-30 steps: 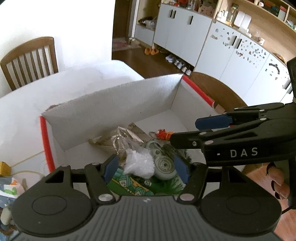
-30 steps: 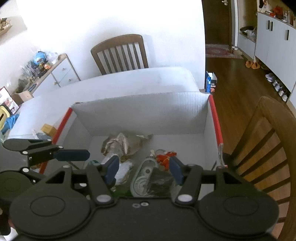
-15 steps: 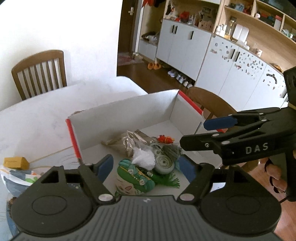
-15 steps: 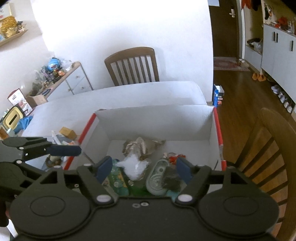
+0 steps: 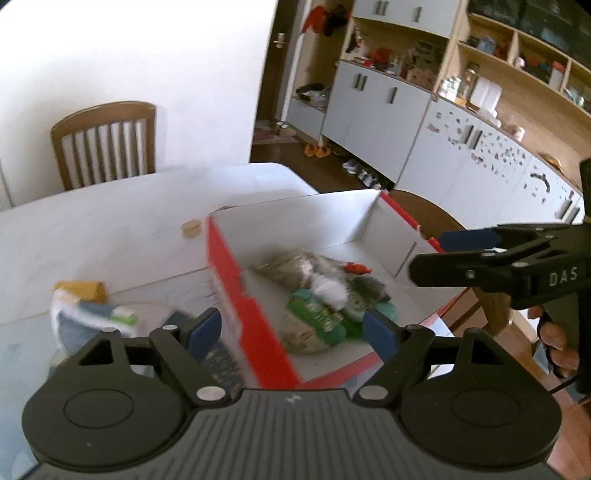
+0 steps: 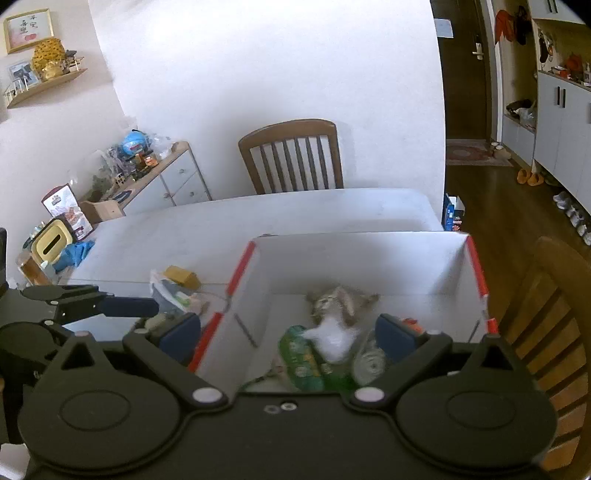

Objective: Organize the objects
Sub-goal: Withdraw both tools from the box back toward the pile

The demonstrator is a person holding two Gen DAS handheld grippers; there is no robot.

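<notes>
You're in somebody's home here, looks like a dining room opening onto the entry hall. There's a white dining table [image 6: 295, 218] with wooden slat-back chairs [image 6: 291, 155] around it, a wall of white cabinets [image 5: 373, 110] with cluttered open shelving [image 5: 517, 59], slippers [image 5: 317, 150] and shoes lined up on the wood floor, a front door [image 6: 476, 48] down the hall, a toy-covered dresser [image 6: 166, 177], plus a framed picture [image 6: 27, 29] on a wall shelf

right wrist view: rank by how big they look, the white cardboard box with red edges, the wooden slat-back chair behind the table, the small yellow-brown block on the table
1. White cardboard box with red edges, largest.
2. Wooden slat-back chair; it stands farther off, so its true size is unsure.
3. Small yellow-brown block, smallest.
</notes>
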